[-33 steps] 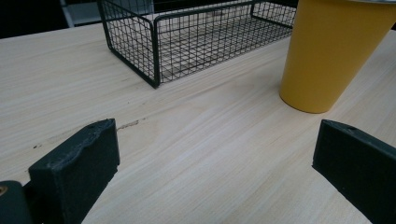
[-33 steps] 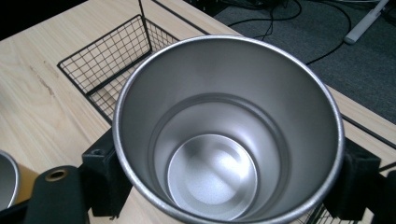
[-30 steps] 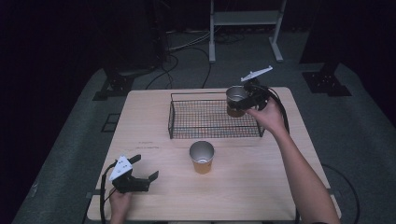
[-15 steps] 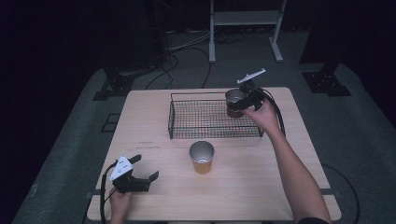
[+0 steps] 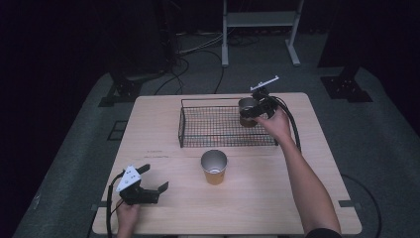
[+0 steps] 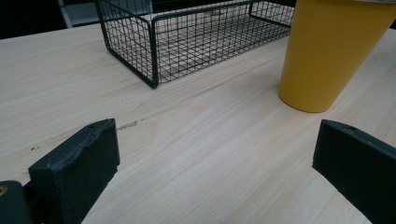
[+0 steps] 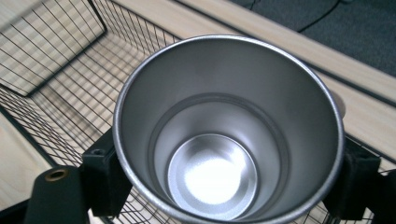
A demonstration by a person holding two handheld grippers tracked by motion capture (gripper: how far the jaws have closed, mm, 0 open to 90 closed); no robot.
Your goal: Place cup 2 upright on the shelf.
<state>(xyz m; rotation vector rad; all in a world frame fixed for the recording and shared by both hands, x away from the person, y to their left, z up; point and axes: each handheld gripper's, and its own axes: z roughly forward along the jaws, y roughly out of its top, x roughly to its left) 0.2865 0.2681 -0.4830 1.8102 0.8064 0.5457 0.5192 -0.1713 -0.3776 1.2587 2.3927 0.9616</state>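
Altogether two cups: right hand-held gripper [image 5: 257, 108] clamps one [image 5: 247, 112], left [image 5: 151, 181] gapes wide

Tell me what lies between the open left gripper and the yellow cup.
Bare wooden table, seen in the left gripper view, between left gripper and yellow cup.

Left gripper [image 5: 148, 188]: black body, grey three-cornered plate on top, black cable trailing at 7 o'clock. Right gripper [image 5: 257, 110]: black blocky jaws, brass-coloured screw, thick black cable looping at 4 o'clock. Dark sleeve [image 5: 324, 233] at the upper arm.
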